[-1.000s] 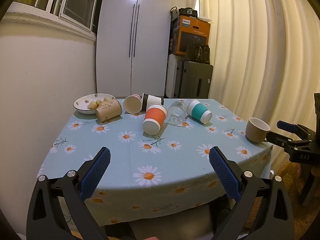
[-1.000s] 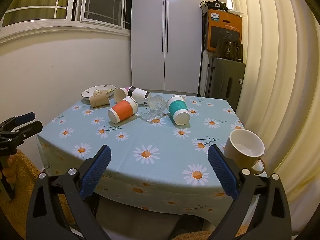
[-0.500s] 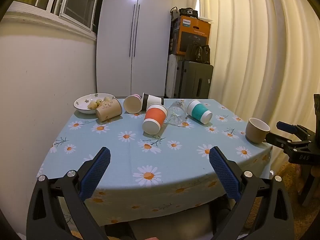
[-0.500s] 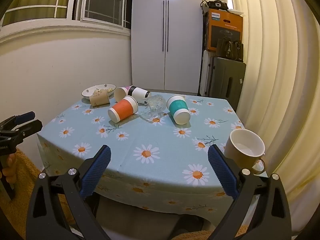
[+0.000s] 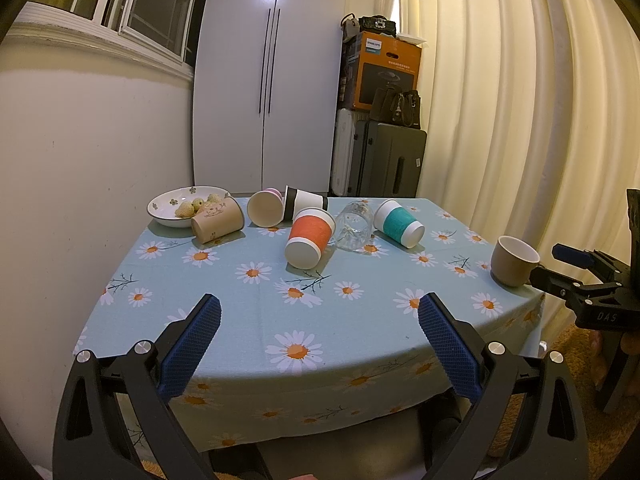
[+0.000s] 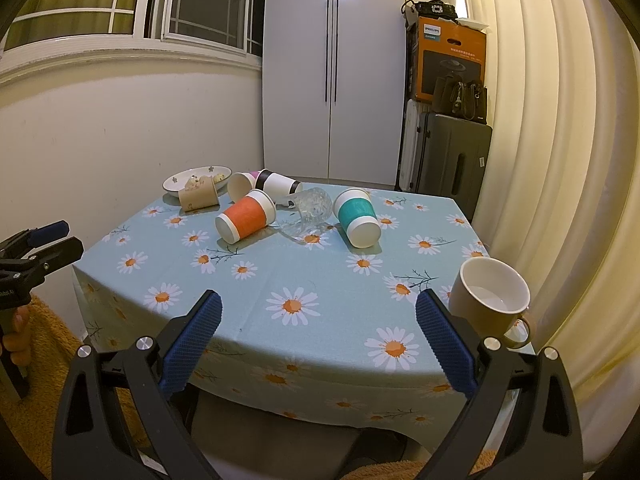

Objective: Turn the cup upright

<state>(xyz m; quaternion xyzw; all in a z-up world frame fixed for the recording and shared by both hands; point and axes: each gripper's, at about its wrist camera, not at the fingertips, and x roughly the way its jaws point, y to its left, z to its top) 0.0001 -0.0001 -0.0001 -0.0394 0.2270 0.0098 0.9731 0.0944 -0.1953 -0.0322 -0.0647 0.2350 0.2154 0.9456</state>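
Note:
Several cups lie on their sides on the daisy tablecloth (image 5: 248,304): a brown paper cup (image 5: 218,220), a pink cup (image 5: 264,208), a black-banded cup (image 5: 305,200), an orange cup (image 5: 310,237), a clear glass (image 5: 354,226) and a teal cup (image 5: 398,223). A tan mug (image 5: 514,261) stands upright at the right edge, and it also shows in the right wrist view (image 6: 490,300). My left gripper (image 5: 318,350) is open and empty before the table's front edge. My right gripper (image 6: 318,346) is open and empty, with the mug just beyond its right finger.
A white bowl (image 5: 168,208) with food sits at the back left. A wall runs along the left, a curtain (image 5: 520,120) along the right. A wardrobe (image 5: 268,80), suitcases (image 5: 390,164) and a box (image 5: 386,72) stand behind the table.

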